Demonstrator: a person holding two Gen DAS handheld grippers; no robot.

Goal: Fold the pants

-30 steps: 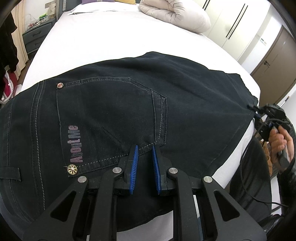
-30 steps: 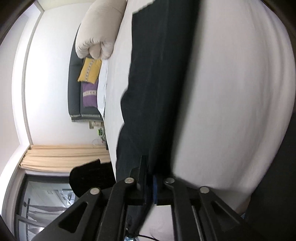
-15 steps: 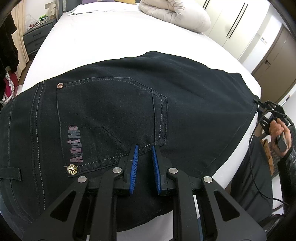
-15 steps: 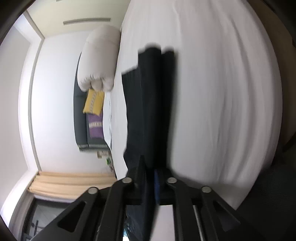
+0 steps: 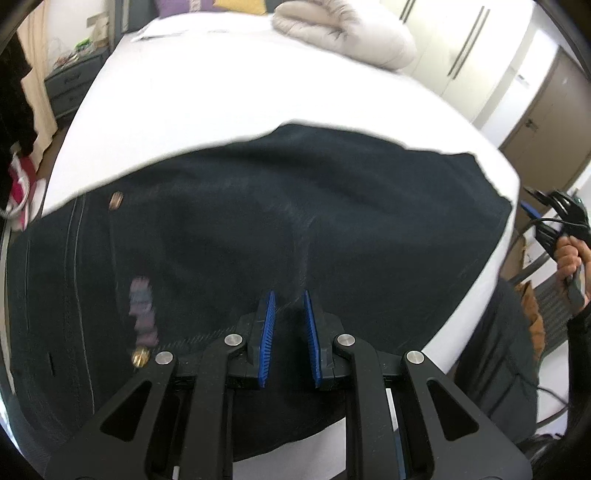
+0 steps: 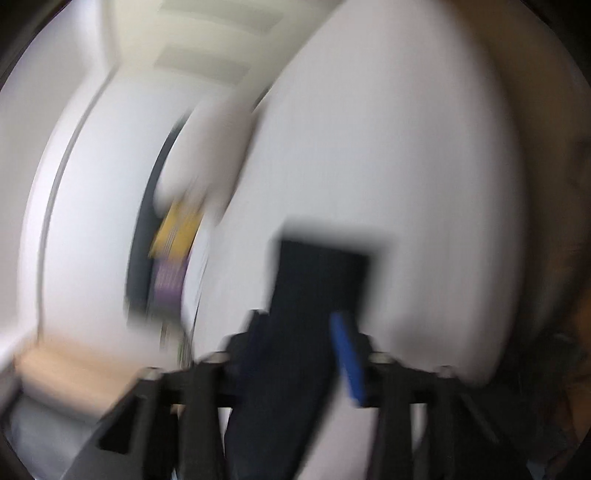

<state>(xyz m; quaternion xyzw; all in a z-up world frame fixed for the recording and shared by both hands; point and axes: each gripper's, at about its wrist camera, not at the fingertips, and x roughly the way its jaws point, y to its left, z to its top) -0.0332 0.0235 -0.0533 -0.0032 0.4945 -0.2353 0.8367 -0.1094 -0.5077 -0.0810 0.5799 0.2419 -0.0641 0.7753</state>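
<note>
Dark denim pants (image 5: 332, 221) lie spread across the white bed (image 5: 258, 85), back pocket and rivets facing up. My left gripper (image 5: 289, 306) sits on the cloth by the pocket's corner, its blue pads close together with dark fabric pinched between them. In the blurred right wrist view, a folded end of the pants (image 6: 317, 280) runs between the jaws of my right gripper (image 6: 295, 332), which are opening; the blue right pad (image 6: 347, 354) shows its face beside the cloth. In the left wrist view, a hand holds the right gripper (image 5: 550, 210) just off the pants' right corner.
A rolled beige duvet (image 5: 343, 33) lies at the head of the bed. A grey nightstand (image 5: 70, 85) stands on the left. White wardrobe doors (image 5: 461, 48) and a brown door (image 5: 546, 122) are on the right. Yellow and purple pillows (image 6: 177, 229) lean against the headboard.
The right gripper has risen and rolled, and its jaws have widened around the pants end. The left gripper keeps its place by the pocket, with its view now blurred and shifted slightly.
</note>
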